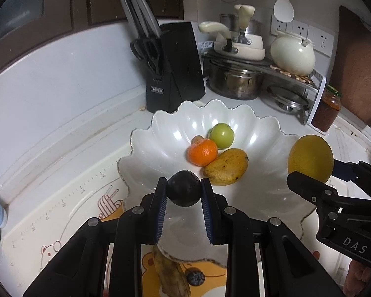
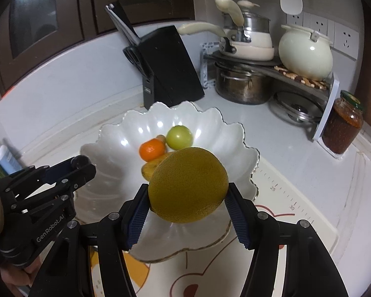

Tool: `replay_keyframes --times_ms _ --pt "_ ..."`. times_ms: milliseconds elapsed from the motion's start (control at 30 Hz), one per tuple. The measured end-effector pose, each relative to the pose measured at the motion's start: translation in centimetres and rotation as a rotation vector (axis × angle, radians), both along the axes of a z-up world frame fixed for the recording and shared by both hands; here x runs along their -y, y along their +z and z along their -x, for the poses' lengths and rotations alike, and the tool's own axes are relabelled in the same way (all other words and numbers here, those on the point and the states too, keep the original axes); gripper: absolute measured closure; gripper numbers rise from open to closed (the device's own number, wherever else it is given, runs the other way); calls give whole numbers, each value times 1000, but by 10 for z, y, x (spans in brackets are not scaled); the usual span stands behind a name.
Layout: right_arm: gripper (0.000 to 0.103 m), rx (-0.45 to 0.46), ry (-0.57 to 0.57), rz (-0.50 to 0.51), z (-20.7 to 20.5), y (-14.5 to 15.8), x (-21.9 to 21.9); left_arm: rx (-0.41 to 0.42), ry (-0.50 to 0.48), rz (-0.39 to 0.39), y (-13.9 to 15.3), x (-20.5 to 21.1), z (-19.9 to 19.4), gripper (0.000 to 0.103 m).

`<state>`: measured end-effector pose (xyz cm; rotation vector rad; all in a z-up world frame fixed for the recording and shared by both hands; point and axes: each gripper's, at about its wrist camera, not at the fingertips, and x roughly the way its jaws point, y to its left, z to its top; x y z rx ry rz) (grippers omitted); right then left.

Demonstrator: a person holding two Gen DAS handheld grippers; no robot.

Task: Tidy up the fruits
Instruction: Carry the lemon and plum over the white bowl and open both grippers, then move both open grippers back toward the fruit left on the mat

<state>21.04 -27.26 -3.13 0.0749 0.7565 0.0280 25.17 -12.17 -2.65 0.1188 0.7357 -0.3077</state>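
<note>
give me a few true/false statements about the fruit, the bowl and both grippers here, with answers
1. The left gripper is clamped on a dark round fruit. True.
2. The right gripper is empty. False: it holds a large yellow-green citrus between its pads.
3. The white scalloped bowl already holds an orange, a green fruit and a mango. True.
4. The knife block stands in front of the bowl, nearer the cameras. False: it stands behind the bowl, toward the wall.
5. A spotted banana lies inside the bowl. False: it lies on the cartoon mat, outside the near rim.
</note>
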Motion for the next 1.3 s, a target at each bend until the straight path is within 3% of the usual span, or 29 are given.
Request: replay_keyframes --times_ms 267,333,367,500,667,1300 --pt "41 -28 -12 8 -7 -12 3 -41 -4 -10 -13 3 -6 73" --pt "40 -36 -17 9 -8 -13 3 -40 1 -12 -13 2 -5 47" --pt "40 -36 -26 11 -8 -13 3 -29 9 -16 -12 1 -4 42" --pt "23 5 -62 43 -2 -5 3 -26 13 -13 -8 -2 -1 38" --pt "17 47 -111 77 8 7 0 -2 41 -15 0 -11 7 25" --pt "16 131 -69 36 51 33 -48 54 145 -47 23 -67 53 24"
